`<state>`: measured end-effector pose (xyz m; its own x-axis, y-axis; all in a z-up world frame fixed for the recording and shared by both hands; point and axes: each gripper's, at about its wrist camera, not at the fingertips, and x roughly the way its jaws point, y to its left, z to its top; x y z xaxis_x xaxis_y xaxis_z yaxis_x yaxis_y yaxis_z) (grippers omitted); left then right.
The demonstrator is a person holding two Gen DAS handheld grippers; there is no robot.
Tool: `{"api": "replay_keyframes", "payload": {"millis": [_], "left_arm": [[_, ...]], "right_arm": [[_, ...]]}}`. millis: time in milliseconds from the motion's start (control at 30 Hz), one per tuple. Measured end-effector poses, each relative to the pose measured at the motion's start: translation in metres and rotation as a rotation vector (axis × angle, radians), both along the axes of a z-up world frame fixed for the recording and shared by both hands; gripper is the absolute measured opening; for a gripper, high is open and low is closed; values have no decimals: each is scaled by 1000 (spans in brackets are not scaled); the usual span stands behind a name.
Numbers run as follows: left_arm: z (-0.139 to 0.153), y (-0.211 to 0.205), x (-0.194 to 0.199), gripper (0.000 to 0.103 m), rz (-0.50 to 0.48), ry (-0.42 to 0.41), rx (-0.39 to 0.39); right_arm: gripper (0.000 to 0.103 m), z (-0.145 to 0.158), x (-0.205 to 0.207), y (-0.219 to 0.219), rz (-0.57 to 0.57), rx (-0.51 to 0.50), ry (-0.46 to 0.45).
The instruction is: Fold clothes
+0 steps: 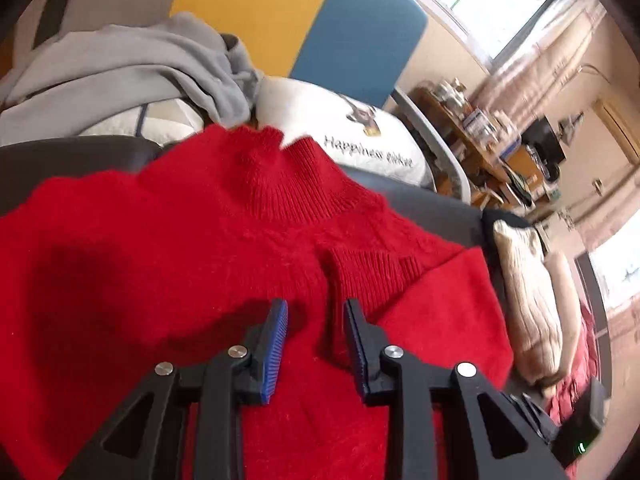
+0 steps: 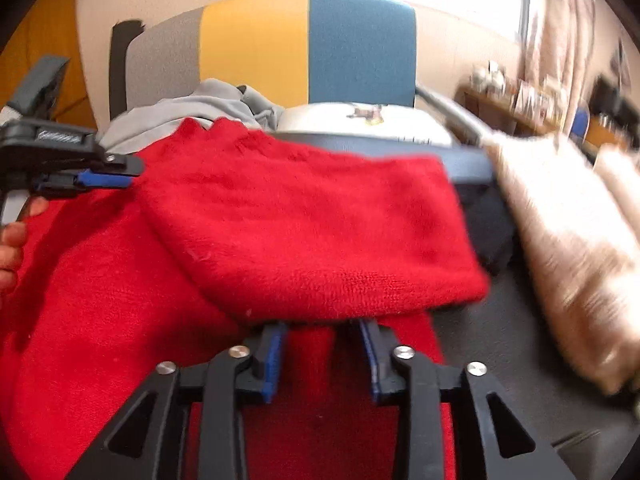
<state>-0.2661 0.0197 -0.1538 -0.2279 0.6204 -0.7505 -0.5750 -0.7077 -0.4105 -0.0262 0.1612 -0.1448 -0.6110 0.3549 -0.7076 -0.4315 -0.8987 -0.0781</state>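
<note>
Red sweater (image 1: 224, 240) — spread on the dark surface (image 2: 520, 340), collar toward its far edge; one sleeve (image 2: 312, 232) folded across the body, remaining folds pending. Left gripper (image 1: 316, 308) and right gripper (image 2: 322, 328) — jaws apart, clamping nothing.

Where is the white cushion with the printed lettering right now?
The white cushion with printed lettering lies beyond the red knitted sweater's ribbed collar in the left wrist view, right of the crumpled grey garment, against the blue chair-back panel.
</note>
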Motion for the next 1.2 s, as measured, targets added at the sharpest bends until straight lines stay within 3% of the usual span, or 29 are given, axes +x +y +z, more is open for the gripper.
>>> {"api": "replay_keyframes", "payload": {"millis": [33,100,167,267,400,433,467,500,533,567,667,733,800,867,967,1033,1067,1100,1200], "left_arm": [[1,-2,5,29,10,37,-23],[-1,-9,16,29,23,93,-81],[-6,-27,27,29,28,113,-108],[-13,-59,40,29,61,88,-109],[-22,-85,50,29,72,27,-94],[-23,-90,53,29,73,23,-87],[-23,-92,55,29,72,23,-87],[-24,-94,56,29,70,24,-88],[-24,-94,56,29,69,24,-85],[-24,-94,56,29,68,24,-80],[-21,-89,57,29,68,13,-60],[-19,-82,57,29,60,-1,-38],[-18,-70,61,29,48,-7,-18],[-18,-55,66,29,23,5,-26],[-20,-35,76,29,-18,37,-45],[-24,-28,82,29,-37,73,-74],[-25,-27,86,29,-45,106,-80],[-25,-27,89,29,-53,142,-84],[-28,-28,98,29,-68,202,-85]], "right_arm": [[44,8,-4,-8,25,45,2],[69,22,-19,-24,102,116,11],[85,31,-42,-38,190,147,4],[85,25,-87,-54,244,185,-57],[71,-6,-128,-60,248,297,-202],[69,-9,-130,-56,248,300,-202],[55,-11,-132,-53,248,303,-202],[19,-12,-133,-47,241,293,-197],[11,-9,-131,-34,213,241,-175],[11,-3,-127,-19,183,176,-144],[8,32,-97,26,92,-155,43],[8,49,-70,59,67,-475,218],[8,46,-49,89,22,-752,346],[8,36,-38,107,-62,-813,355],[13,36,-46,90,-13,-520,173],[30,37,-49,64,4,-298,50],[50,38,-48,54,-12,-205,-6],[56,38,-45,44,-20,-127,-49],[53,43,-31,11,53,-30,-41]]}}
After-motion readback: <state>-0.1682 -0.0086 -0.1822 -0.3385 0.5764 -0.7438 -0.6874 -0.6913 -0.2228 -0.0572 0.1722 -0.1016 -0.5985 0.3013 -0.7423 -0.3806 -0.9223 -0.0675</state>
